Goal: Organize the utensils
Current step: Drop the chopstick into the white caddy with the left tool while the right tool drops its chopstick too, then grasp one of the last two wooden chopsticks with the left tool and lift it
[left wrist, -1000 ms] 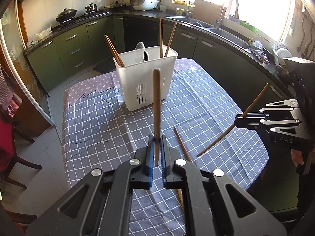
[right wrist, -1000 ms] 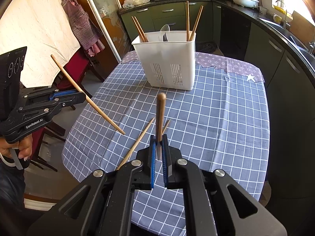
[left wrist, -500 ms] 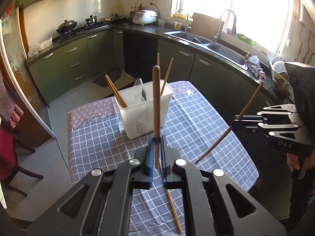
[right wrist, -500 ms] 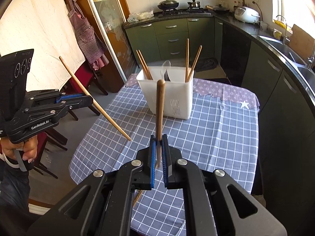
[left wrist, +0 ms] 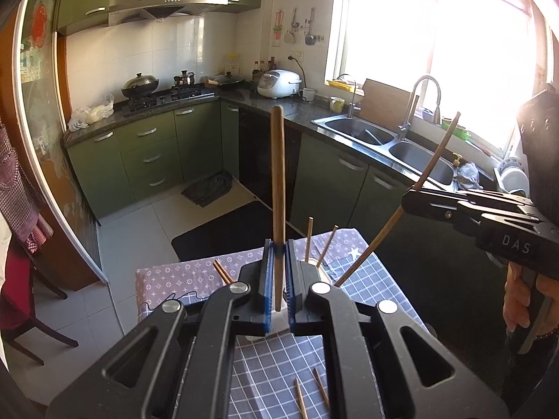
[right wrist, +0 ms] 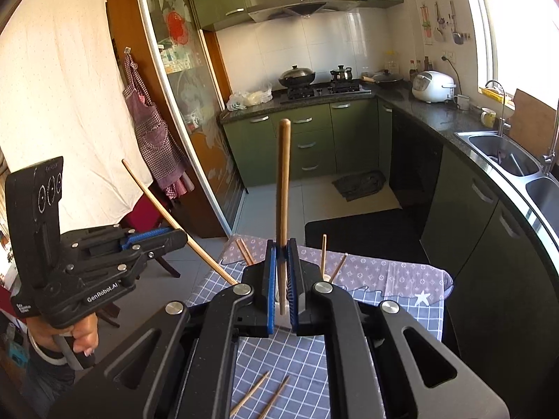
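Observation:
My left gripper (left wrist: 278, 248) is shut on a wooden chopstick (left wrist: 278, 174) that stands upright between its blue pads. Beside it, my right gripper (left wrist: 407, 202) is shut on a slanted chopstick (left wrist: 433, 164). The right wrist view shows the same: right gripper (right wrist: 282, 246) clamping its chopstick (right wrist: 283, 188), left gripper (right wrist: 181, 239) at the left gripping its own chopstick (right wrist: 153, 199). Both hang well above the table. The white utensil holder (left wrist: 323, 269) is mostly hidden behind the fingers; chopsticks (left wrist: 309, 241) poke out of it. Two loose chopsticks (left wrist: 302, 398) lie on the cloth.
The table carries a blue checked cloth (left wrist: 272, 366) over a purple one. Green cabinets, a stove and a double sink (left wrist: 384, 139) line the far walls. A dark chair (left wrist: 21, 300) stands left of the table. A person's hand (right wrist: 80, 335) holds the left gripper's handle.
Both grippers have risen with their chopsticks and now look more level. The holder and table have slid down in both views, behind the fingers.

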{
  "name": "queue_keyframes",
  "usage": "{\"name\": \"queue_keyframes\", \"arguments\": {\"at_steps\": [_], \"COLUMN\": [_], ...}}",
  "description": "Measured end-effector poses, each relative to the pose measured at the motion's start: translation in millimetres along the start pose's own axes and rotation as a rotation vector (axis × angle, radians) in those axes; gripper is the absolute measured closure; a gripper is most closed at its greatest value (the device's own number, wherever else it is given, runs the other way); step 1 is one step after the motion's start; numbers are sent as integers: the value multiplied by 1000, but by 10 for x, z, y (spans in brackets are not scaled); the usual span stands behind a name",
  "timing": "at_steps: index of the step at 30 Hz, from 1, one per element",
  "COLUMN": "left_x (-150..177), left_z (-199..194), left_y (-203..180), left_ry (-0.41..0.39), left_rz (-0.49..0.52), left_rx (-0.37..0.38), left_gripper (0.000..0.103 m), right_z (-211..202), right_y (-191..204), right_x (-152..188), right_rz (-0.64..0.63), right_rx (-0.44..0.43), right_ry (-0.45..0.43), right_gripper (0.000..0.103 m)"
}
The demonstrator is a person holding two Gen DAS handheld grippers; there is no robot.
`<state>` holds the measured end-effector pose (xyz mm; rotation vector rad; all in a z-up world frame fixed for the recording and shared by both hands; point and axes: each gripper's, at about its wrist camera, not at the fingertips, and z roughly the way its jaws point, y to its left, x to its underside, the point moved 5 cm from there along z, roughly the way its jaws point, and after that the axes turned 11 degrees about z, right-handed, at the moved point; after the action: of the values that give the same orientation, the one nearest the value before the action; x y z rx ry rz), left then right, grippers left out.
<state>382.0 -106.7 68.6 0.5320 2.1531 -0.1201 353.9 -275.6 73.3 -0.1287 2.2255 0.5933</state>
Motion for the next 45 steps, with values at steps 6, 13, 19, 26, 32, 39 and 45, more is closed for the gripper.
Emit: {"name": "queue_keyframes", "arguments": {"at_steps": [6, 13, 19, 26, 32, 39, 45], "left_x": [197, 454, 449, 529, 1380, 2392, 2652], "left_z": [537, 854, 774, 359, 482, 938, 1145], "left_y": [69, 69, 93, -40, -354, -795, -1027], "left_ry": [95, 182, 176, 155, 384, 668, 771], "left_rz": [-13, 1, -9, 17, 28, -11, 13], "left_rx": [5, -3, -9, -9, 70, 214, 193], "left_gripper": [97, 96, 85, 85, 84, 84, 84], "right_z": [697, 1338, 1275, 545, 366, 546, 602], "right_y": [-161, -330, -333, -151, -331, -815, -970], "right_x": [15, 318, 367, 424, 1183, 2125, 2505], "right_rz": [3, -13, -18, -28, -14, 47, 77], "right_rx": [45, 84, 81, 43, 82, 157, 168], "right_ry": [63, 175, 168, 91, 253, 487, 575], "right_gripper": [96, 96, 91, 82, 73, 73, 68]}}
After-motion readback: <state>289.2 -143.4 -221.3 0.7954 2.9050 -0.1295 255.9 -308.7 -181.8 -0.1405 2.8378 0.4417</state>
